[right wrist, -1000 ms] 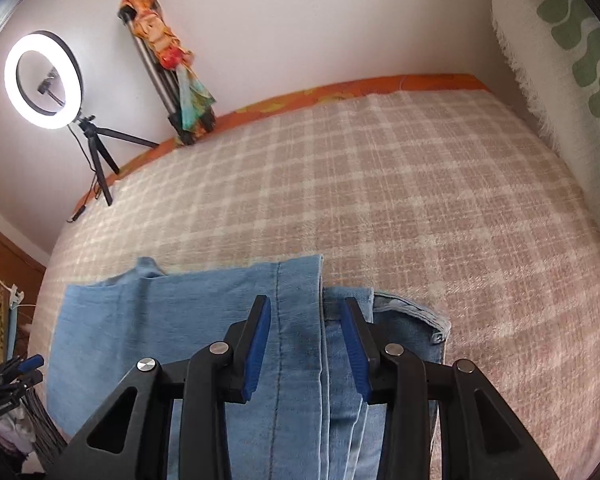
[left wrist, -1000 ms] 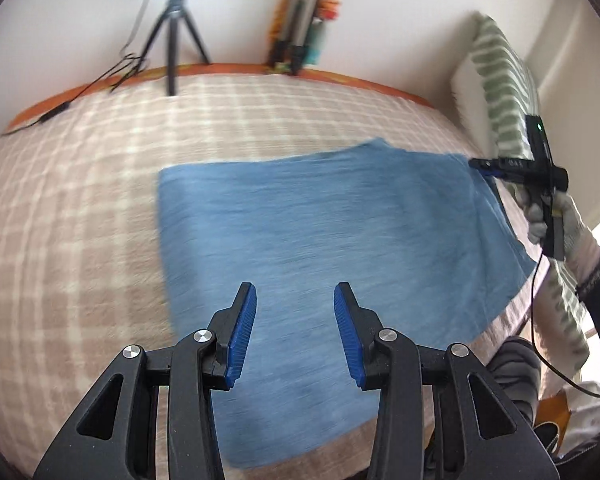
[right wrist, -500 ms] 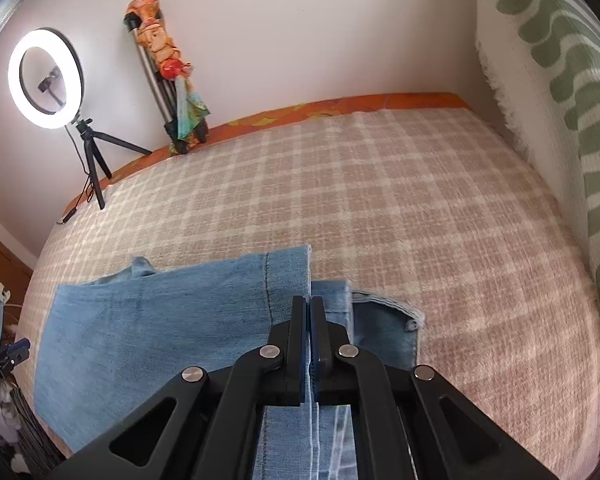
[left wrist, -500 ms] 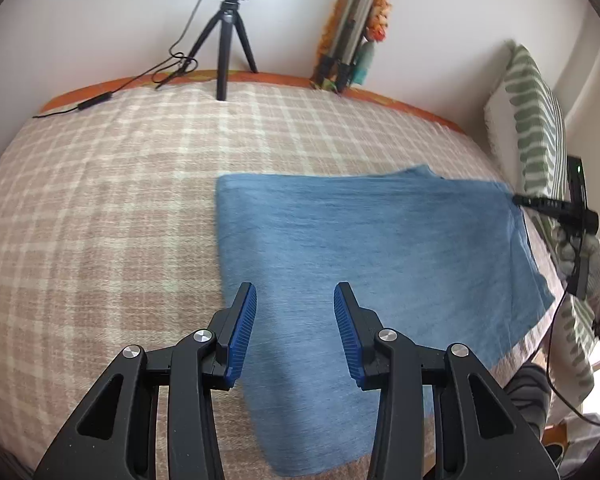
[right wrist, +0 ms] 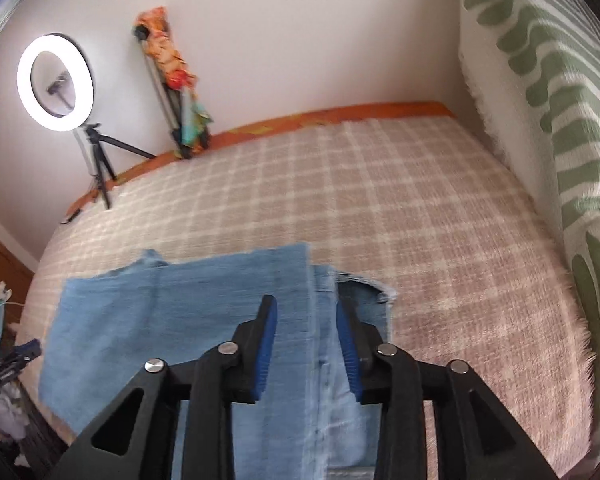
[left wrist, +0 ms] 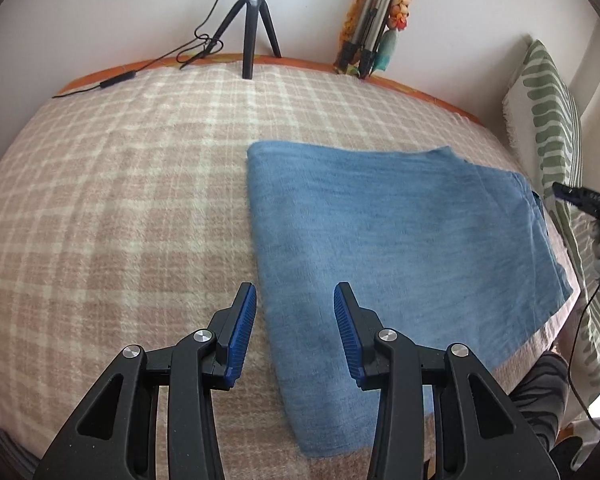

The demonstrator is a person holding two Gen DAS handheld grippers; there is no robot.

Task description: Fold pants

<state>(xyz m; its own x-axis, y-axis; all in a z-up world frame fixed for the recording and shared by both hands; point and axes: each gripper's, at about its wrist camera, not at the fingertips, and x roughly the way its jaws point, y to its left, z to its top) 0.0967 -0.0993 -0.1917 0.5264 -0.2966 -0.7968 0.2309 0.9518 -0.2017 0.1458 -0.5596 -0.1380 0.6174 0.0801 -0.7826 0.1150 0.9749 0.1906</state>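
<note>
Both grippers are seen open: left gripper (left wrist: 295, 320) over the folded edge of the blue denim pants (left wrist: 400, 248), right gripper (right wrist: 306, 336) over the hems. Pants are laid flat on the pink plaid blanket (left wrist: 120, 200). Next fold is judged pending; both ends must be gripped.

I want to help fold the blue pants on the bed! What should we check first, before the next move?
1. Folded blue denim pants lie flat on the pink checked blanket: ok.
2. Left tool open, holding nothing: ok.
3. Right tool open over the pants' stacked hem edges: ok.
4. Hem edges lined up: not ok, layers are staggered.
5. Black tripod stands clear of the pants: ok.
6. Pants' near edge fully on bed: cannot tell.
</note>
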